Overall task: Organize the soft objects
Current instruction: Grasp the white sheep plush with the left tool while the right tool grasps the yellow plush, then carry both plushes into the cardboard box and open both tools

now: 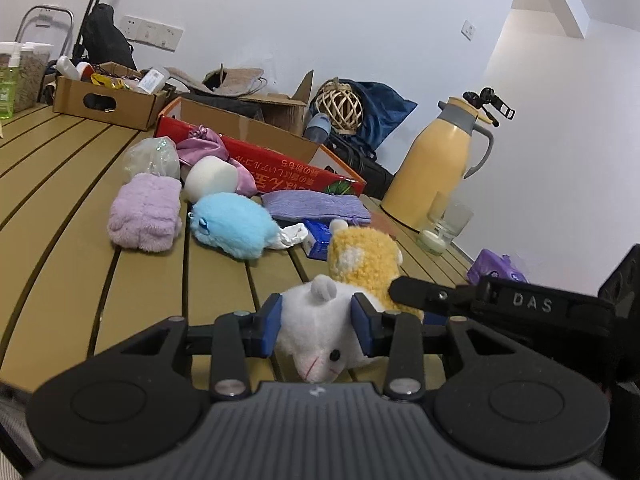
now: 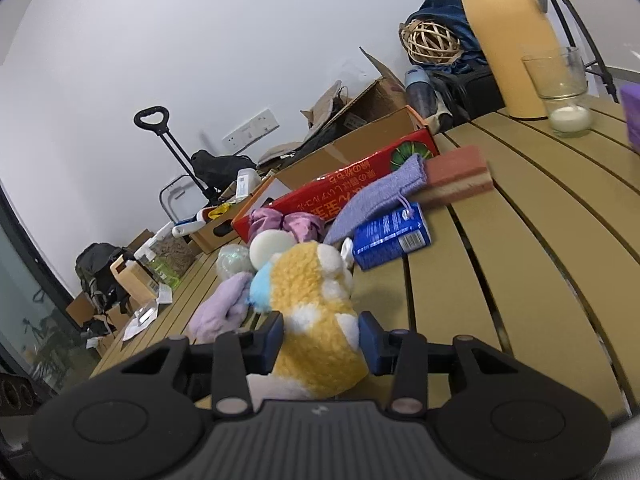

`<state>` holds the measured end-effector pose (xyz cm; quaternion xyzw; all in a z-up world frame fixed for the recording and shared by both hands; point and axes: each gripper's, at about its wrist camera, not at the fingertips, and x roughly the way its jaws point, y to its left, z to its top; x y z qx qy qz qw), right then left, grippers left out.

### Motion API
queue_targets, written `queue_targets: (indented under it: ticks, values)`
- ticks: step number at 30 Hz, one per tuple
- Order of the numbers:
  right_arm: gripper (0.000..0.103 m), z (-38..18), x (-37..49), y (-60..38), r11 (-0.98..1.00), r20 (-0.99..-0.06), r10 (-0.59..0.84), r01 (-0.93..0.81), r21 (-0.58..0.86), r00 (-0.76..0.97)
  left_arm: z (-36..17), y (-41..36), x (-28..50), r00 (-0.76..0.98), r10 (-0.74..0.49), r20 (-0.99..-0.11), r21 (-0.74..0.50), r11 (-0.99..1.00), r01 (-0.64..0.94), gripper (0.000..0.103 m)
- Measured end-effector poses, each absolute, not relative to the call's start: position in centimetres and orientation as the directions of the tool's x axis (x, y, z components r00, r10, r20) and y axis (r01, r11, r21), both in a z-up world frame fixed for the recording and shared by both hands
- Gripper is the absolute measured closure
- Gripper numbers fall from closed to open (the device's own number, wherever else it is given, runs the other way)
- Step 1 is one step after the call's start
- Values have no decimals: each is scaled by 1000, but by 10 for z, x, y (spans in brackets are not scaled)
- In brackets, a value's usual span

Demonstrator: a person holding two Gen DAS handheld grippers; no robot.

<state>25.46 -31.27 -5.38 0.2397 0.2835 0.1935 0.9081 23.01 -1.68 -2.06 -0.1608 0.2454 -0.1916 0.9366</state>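
Note:
A yellow and white plush hamster (image 1: 360,258) (image 2: 316,320) lies on the slatted table. My left gripper (image 1: 318,322) is shut on its white head, with both blue pads pressed into the fur. My right gripper (image 2: 320,338) is shut on its yellow body; it also shows in the left wrist view (image 1: 440,294) at the right. Behind lie a blue plush (image 1: 232,226), a lilac fluffy plush (image 1: 146,212), a white round sponge (image 1: 210,178), a pink satin pouch (image 1: 208,148), a clear bag (image 1: 152,158) and a purple knitted pouch (image 1: 316,204) (image 2: 376,196).
A red open carton (image 1: 280,160) (image 2: 340,196) stands behind the soft things. A blue packet (image 2: 392,236), a pink sponge block (image 2: 456,176), a glass candle (image 2: 564,88) and a yellow thermos (image 1: 436,164) stand to the right. A brown box (image 1: 104,98) of clutter sits far left.

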Motion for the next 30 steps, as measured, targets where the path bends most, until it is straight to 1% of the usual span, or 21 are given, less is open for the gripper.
queue_targets:
  ticks: [3, 9, 13, 16, 19, 21, 23, 25, 27, 30]
  values:
    - [63, -51, 240, -315, 815, -419, 485, -222, 536, 767, -19, -17, 223, 809, -438, -393, -402, 873, 277, 65]
    - [67, -50, 233, -317, 813, -407, 476, -214, 541, 780, -12, -22, 225, 815, -427, -392, -405, 876, 264, 65]
    - [68, -39, 244, -320, 816, -376, 463, -221, 535, 803, 4, -27, 245, 825, -437, -358, -416, 866, 278, 65]
    - [68, -22, 263, -323, 826, -343, 447, -234, 513, 826, 24, -34, 276, 829, -454, -325, -415, 857, 306, 65]
    - [68, 4, 301, -327, 842, -311, 436, -260, 472, 844, 48, -41, 323, 839, -465, -283, -410, 849, 333, 65]
    - [68, 22, 339, -330, 845, -294, 435, -273, 461, 851, 61, -47, 368, 840, -469, -275, -436, 839, 325, 65]
    - [68, 36, 382, -333, 858, -292, 425, -279, 431, 857, 69, -53, 415, 830, -477, -289, -484, 821, 303, 65]
    - [68, 42, 427, -336, 868, -310, 417, -273, 414, 854, 72, -65, 458, 827, -469, -309, -503, 819, 276, 66]
    - [69, 39, 473, -347, 856, -335, 428, -258, 448, 839, 69, -74, 498, 821, -464, -333, -506, 823, 260, 67]
    - [69, 24, 531, -351, 862, -388, 421, -227, 454, 820, 52, -83, 549, 800, -454, -392, -515, 829, 219, 68]
